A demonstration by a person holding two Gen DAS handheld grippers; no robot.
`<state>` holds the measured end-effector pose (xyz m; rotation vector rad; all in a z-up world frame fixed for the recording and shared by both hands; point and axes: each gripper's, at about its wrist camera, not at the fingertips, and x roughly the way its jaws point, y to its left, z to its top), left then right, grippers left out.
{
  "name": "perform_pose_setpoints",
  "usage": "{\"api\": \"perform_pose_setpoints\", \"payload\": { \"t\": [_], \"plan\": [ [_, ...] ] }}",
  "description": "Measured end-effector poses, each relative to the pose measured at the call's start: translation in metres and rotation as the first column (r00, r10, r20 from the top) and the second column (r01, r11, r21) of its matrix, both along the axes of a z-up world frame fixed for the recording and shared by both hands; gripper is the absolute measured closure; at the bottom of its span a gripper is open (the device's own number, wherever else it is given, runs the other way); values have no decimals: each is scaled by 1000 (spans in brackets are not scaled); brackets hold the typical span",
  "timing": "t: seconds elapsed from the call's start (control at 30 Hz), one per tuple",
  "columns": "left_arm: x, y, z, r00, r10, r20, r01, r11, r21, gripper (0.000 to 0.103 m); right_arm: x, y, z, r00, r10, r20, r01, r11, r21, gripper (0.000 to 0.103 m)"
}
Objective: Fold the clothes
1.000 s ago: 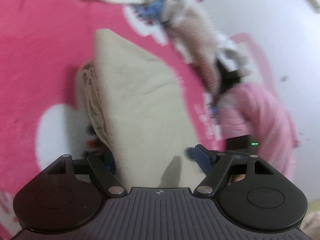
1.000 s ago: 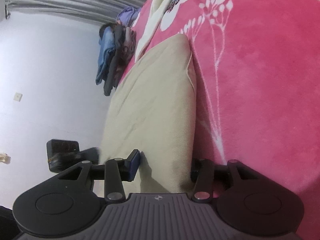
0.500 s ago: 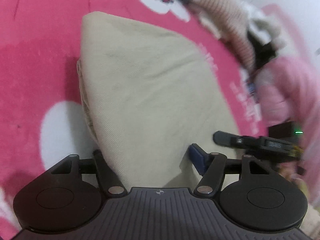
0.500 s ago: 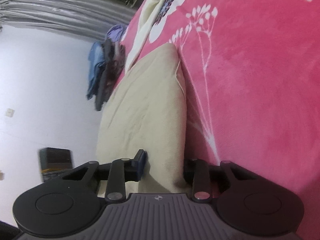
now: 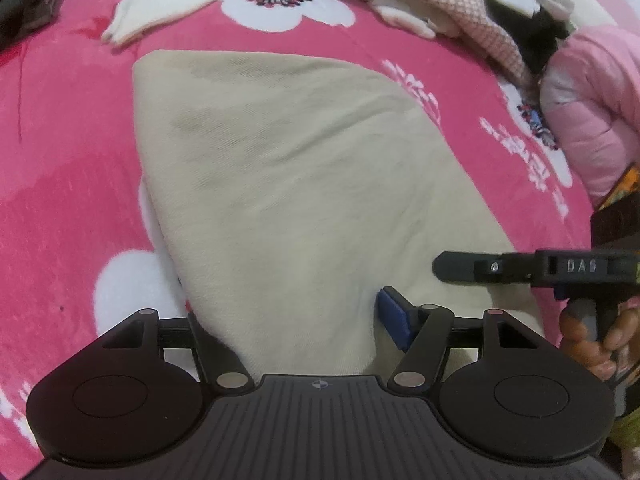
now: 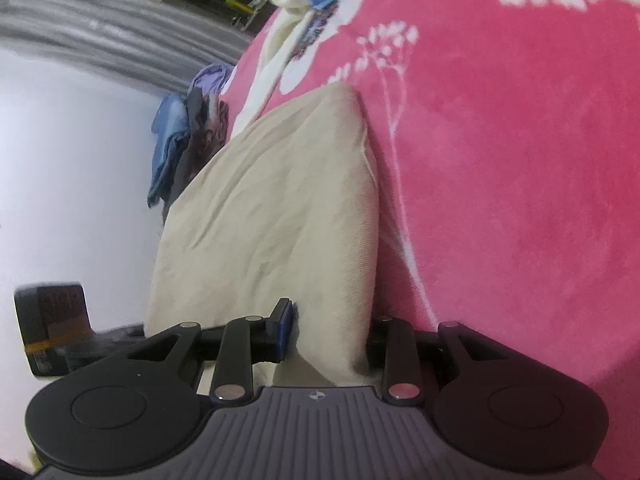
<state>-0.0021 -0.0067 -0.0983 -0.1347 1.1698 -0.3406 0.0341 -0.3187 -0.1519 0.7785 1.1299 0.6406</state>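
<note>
The beige garment (image 5: 288,184) lies folded flat on the pink bed (image 5: 60,160); left tongs (image 5: 288,320) and right tongs (image 6: 328,332) both clamp its near edge; beyond it, a heap of clothes (image 5: 460,16) looks unfolded.

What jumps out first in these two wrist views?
A big folded beige garment fills the middle of both views, lying on a hot-pink floral blanket. Each tool has the garment's near edge between its fingers: the left tool straddles it wide, the right tool pinches a bunched edge. A jumble of unfolded clothes is heaped at the blanket's far end, in the left view.
</note>
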Motion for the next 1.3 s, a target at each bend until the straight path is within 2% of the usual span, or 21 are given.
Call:
{"api": "perform_pose_setpoints", "payload": {
  "t": [0.2,0.37,1.03,1.1,1.17,1.3],
  "plan": [
    [-8,-13,4,998,-31,49,26,996,84,38,4,4,-4,1000,15,16,-15,1000,6,70],
    [-13,-16,6,997,-33,71,25,993,118,38,-2,21,14,989,67,135,-51,992,-117,72],
    [-13,-24,7,995,-45,86,30,985,168,38,-5,22,16,986,75,149,-53,988,-147,72],
    [-13,-23,8,995,-41,90,26,985,171,38,-10,29,25,976,86,201,-46,980,-195,73],
    [-13,-22,10,995,-34,94,18,986,168,39,-17,41,38,946,138,294,-58,962,-267,75],
    [-9,-17,16,994,-18,104,2,988,151,42,-16,47,46,931,149,334,-51,957,-285,76]
  ]
}}
